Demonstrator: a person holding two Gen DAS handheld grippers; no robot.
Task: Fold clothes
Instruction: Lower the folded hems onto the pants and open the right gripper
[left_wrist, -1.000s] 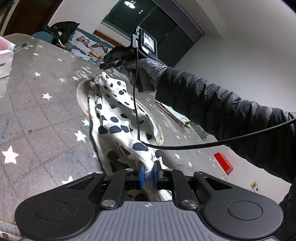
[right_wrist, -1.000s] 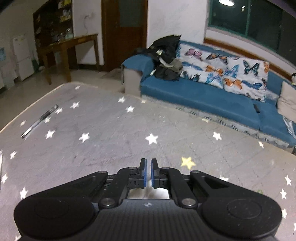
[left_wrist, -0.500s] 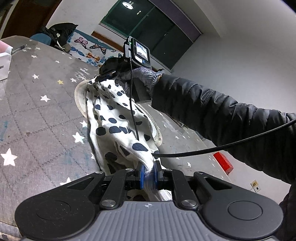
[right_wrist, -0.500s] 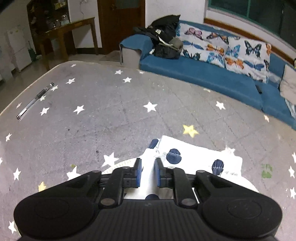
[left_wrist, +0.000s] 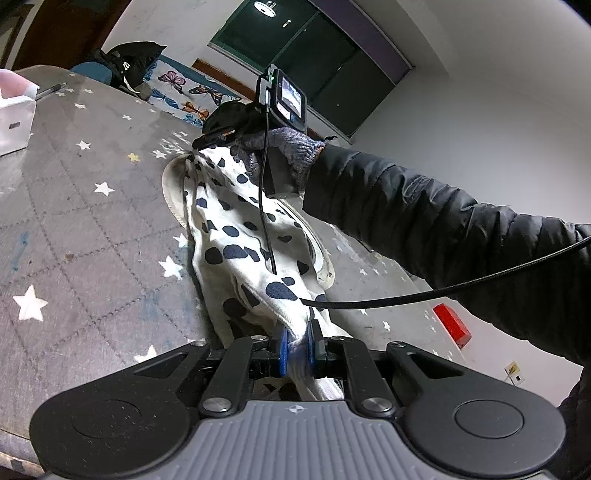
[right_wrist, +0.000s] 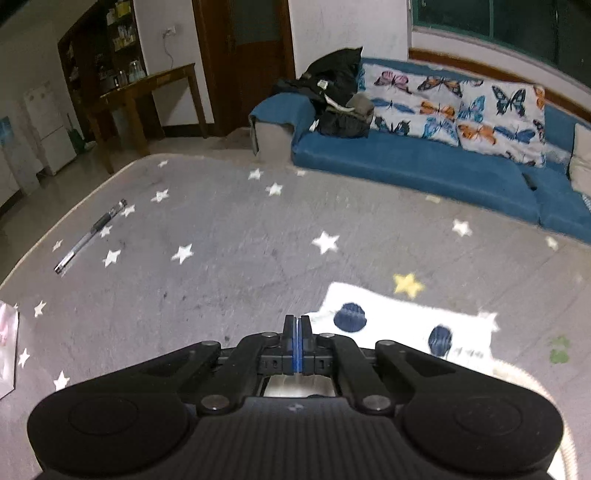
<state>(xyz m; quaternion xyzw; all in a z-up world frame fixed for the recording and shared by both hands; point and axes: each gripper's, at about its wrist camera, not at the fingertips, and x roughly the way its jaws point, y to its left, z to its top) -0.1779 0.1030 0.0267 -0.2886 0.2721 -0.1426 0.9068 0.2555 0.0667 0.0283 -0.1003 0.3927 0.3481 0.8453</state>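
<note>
Left wrist view: a white garment with dark spots (left_wrist: 236, 236) is stretched above the star-patterned bench (left_wrist: 92, 229), so a fold can be laid. Its near end is clenched in the left gripper (left_wrist: 295, 349); its far end, toward the far edge, appears pinched by the right gripper (left_wrist: 207, 138), whose jaws are pressed together.
</note>
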